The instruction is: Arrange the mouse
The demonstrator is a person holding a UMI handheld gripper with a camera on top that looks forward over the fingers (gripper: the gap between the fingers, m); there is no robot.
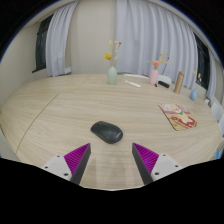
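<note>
While the gripper (112, 160) hangs wide open with nothing between its fingers, the black mouse (106, 131) lies on the wooden table (60, 110) just ahead of them, well apart from the picture book (180, 116) and the vase (112, 74) beyond.

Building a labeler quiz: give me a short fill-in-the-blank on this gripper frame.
1. The black oval computer mouse lies just ____ of the gripper fingers.
2. The gripper's fingers are ____, with nothing between them.
3. The mouse rests on a round light ____ table.

Missing words: ahead; open; wooden
</note>
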